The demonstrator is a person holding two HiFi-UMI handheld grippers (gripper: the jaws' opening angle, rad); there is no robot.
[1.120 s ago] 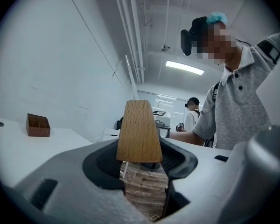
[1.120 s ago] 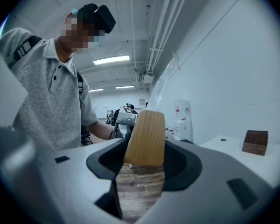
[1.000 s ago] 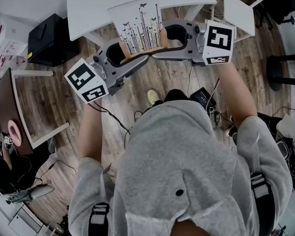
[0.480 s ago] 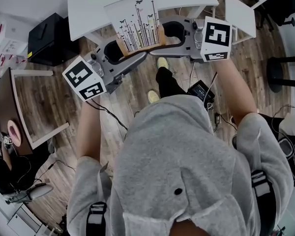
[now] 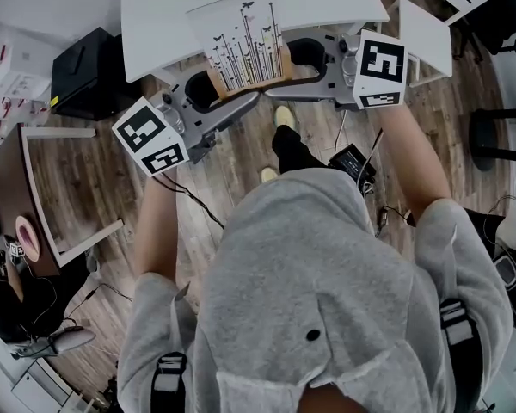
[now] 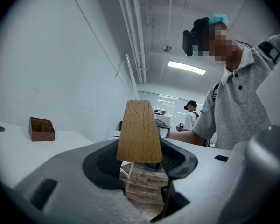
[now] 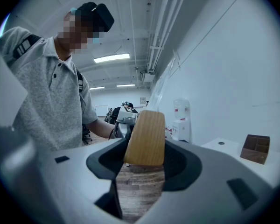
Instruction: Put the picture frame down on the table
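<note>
The picture frame is a white print of thin plants and birds standing in a wooden base. It hangs tilted over the near edge of the white table. My left gripper is shut on the base's left end and my right gripper on its right end. In the left gripper view the wooden base stands between the jaws of that gripper. The right gripper view shows the same wood clamped in the right gripper.
A small wooden organizer box sits on the table's far part. A black box stands on the floor at the left, a white chair at the right, a brown stand further left. Cables and a black device lie on the floor.
The person has stepped toward the table, one foot now forward. The frame and both grippers have moved slightly further over the table's edge, still holding the base.
</note>
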